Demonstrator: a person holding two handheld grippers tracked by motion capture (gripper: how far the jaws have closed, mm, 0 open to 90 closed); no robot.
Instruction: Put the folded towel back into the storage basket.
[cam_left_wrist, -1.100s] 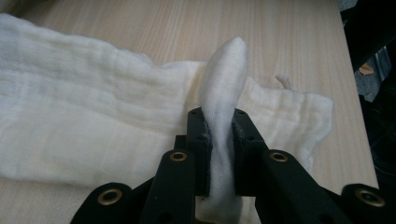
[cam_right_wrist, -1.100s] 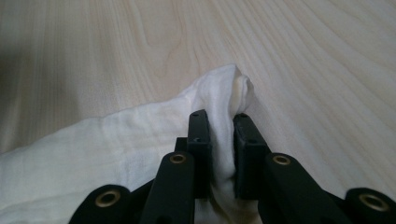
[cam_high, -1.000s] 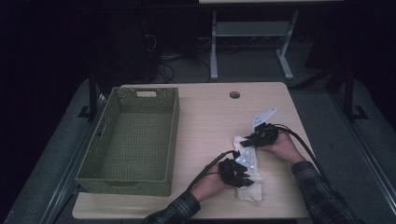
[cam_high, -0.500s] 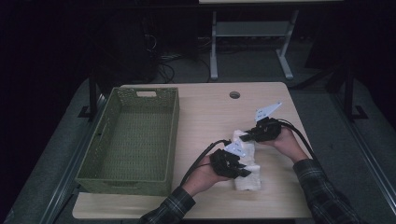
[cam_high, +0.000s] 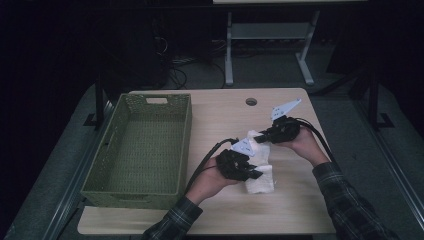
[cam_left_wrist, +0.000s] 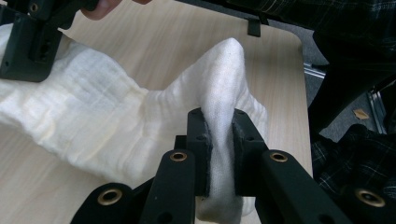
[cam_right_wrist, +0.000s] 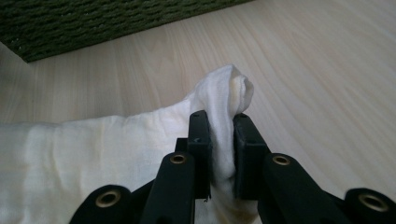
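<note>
The white, soft woven cloth (cam_high: 257, 167) hung between the 2 tools, its long axis running from the left gripper (cam_high: 255, 173), near the person, out to the right gripper (cam_high: 256, 138), farther up the light wooden table (cam_high: 220, 115). Each had its jaws pinched almost together on a bunched corner of that cloth: in the left gripper view (cam_left_wrist: 219, 154) a fold stood clamped between the black pads, and the right gripper view (cam_right_wrist: 223, 154) showed the same.

The empty olive-green woven basket (cam_high: 145, 145) lay to the left of both tools, and the left gripper was the nearer to it. Any carry toward it would likely turn on keeping the cloth stretched along that axis.

The cloth's lower edge seemed to touch the table beneath the left gripper, though the hand (cam_high: 210, 176) hid part of it. How many layers were folded together could not be made out.
</note>
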